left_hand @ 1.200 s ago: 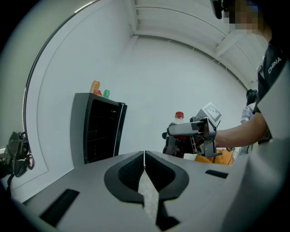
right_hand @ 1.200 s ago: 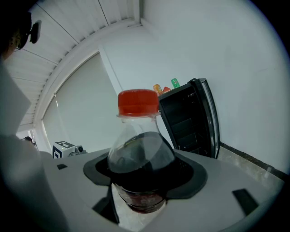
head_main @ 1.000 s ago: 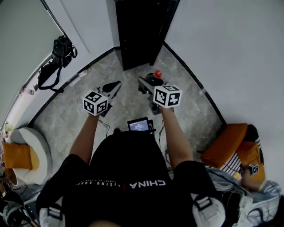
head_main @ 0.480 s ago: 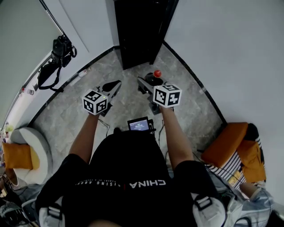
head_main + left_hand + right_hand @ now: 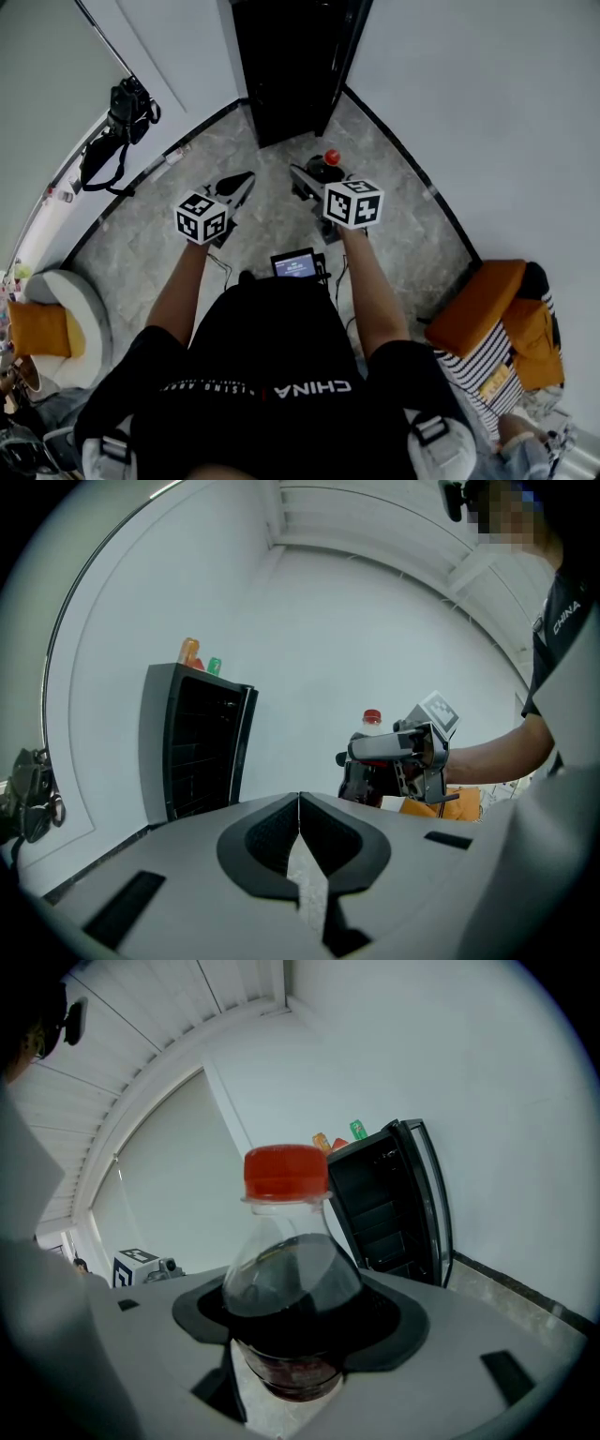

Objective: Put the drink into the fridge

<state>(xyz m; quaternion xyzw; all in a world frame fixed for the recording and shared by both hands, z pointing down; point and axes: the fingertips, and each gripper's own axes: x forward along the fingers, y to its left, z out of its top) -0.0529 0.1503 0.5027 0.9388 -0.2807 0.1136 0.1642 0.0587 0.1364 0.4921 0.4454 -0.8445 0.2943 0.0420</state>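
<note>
The right gripper [image 5: 295, 1335] has its fingers closed round the body of a red-capped plastic bottle of dark drink [image 5: 286, 1279], held upright, well short of the black fridge [image 5: 389, 1204]. The left gripper [image 5: 300, 827] has its fingers pressed together on nothing. The bottle looks smooth, round and squashable, and its liquid probably sloshes, so a firm mid-body hold suits it.

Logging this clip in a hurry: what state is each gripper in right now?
Left gripper: jaws closed together, holding nothing.
Right gripper: jaws closed on the red-capped drink bottle.
</note>
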